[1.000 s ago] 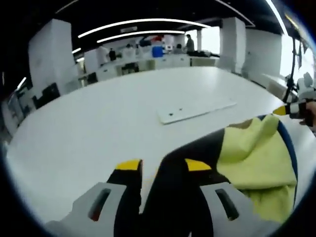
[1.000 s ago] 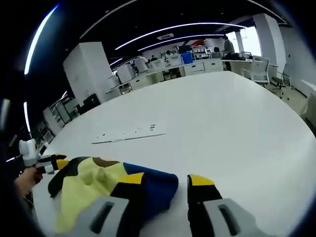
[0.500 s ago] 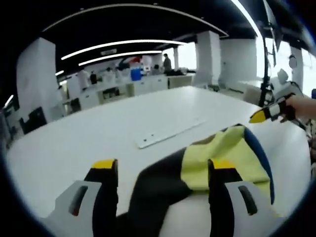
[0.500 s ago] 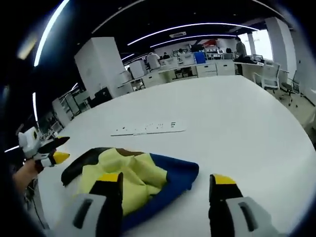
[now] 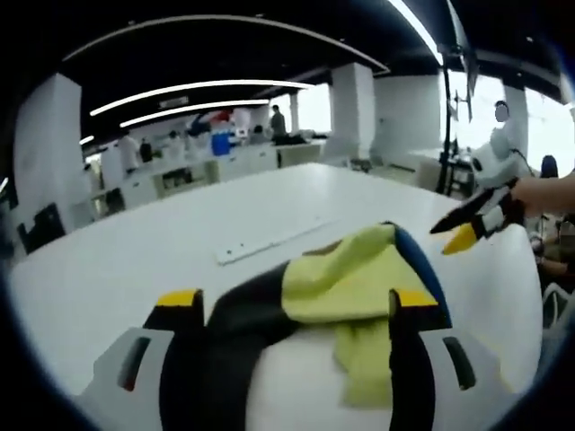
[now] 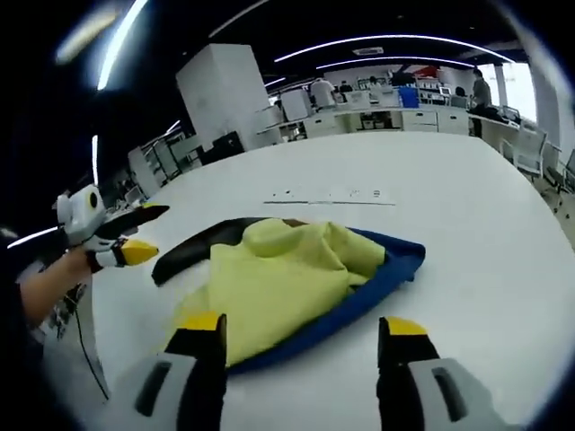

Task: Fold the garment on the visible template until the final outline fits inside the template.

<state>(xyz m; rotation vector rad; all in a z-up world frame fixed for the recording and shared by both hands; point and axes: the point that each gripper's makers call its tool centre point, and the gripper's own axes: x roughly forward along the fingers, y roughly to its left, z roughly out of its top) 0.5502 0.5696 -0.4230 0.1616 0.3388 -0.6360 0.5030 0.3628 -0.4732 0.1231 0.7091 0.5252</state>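
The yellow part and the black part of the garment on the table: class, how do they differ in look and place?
In the right gripper view, the yellow part is pale, bunched and creased, piled on top in the middle; the black part is a dark, flatter band along the edge nearer the left gripper. Both belong to one garment lying on the white table, held by neither gripper.

Right gripper view. The garment lies bunched on the white table: yellow fabric uppermost, a blue edge along its right and near side, a black part extending from its left. The right gripper sits just in front of the garment, jaws spread wide, gripping nothing. The left gripper, held by a hand, hovers left of the garment beside the black part, its tips slightly apart. A flat white strip lies on the table beyond the garment. Desks and people stand far behind.
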